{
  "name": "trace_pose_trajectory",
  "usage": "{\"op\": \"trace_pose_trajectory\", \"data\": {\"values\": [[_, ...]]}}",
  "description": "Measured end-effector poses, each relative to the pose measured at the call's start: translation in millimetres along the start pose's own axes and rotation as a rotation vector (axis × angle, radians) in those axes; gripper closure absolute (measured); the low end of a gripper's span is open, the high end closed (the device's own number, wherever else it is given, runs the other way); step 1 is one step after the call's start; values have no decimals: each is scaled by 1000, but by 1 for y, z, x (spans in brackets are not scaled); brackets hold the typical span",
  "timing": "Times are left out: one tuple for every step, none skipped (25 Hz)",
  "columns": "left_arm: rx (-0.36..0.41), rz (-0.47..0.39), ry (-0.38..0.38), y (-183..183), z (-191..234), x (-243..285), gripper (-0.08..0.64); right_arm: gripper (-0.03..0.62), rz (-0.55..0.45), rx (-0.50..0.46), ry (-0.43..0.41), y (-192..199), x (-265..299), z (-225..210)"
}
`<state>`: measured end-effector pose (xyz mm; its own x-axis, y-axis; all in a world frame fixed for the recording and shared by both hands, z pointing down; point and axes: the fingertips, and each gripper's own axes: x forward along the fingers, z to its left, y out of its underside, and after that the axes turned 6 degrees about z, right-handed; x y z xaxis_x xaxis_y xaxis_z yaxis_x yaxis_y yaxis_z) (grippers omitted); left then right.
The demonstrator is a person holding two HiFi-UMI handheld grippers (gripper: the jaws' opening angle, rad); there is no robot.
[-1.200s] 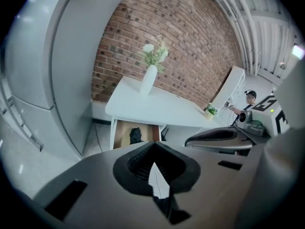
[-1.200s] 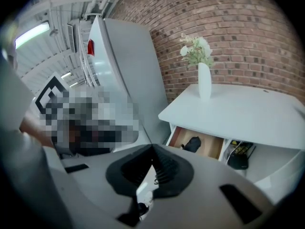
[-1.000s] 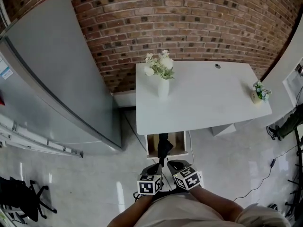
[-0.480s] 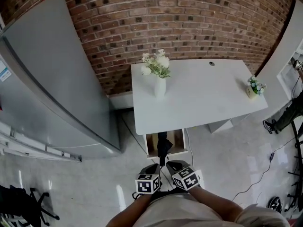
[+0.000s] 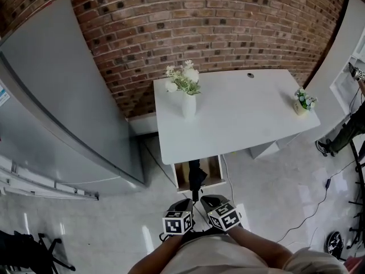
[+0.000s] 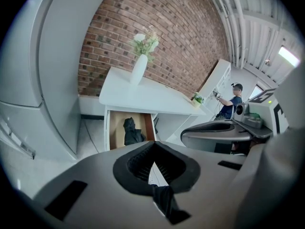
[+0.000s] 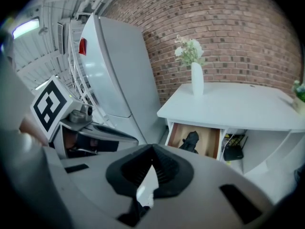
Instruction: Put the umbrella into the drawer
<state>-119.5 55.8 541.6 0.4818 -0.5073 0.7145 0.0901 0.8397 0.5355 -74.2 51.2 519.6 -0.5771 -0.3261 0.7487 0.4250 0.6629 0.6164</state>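
Your umbrella (image 5: 197, 177) lies folded in the open drawer (image 5: 182, 177) under the table (image 5: 239, 116). The left hand-held gripper (image 5: 185, 203) and right hand-held gripper (image 5: 209, 200) are closed, empty. The umbrella likely handles light and floppy; grasp its stiff middle.

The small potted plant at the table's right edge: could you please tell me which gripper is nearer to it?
Right. In the head view the right gripper is below and left of the plant; the left gripper sits alongside, further left.
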Motion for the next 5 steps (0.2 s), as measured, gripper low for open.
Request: {"op": "trace_pose_trajectory", "data": {"values": [[1, 2, 0, 0, -1, 0, 552, 577, -1, 2, 1, 0, -1, -1], [1, 4, 0, 0, -1, 0, 554, 577, -2, 3, 3, 0, -1, -2], [1, 5, 0, 0, -2, 0, 554, 577, -1, 5, 4, 0, -2, -2], [1, 5, 0, -1, -2, 0, 554, 577, -1, 8, 4, 1, -3, -3], [1, 5, 1, -1, -3, 0, 554, 577, 0, 10, 5, 1, -4, -3]]}}
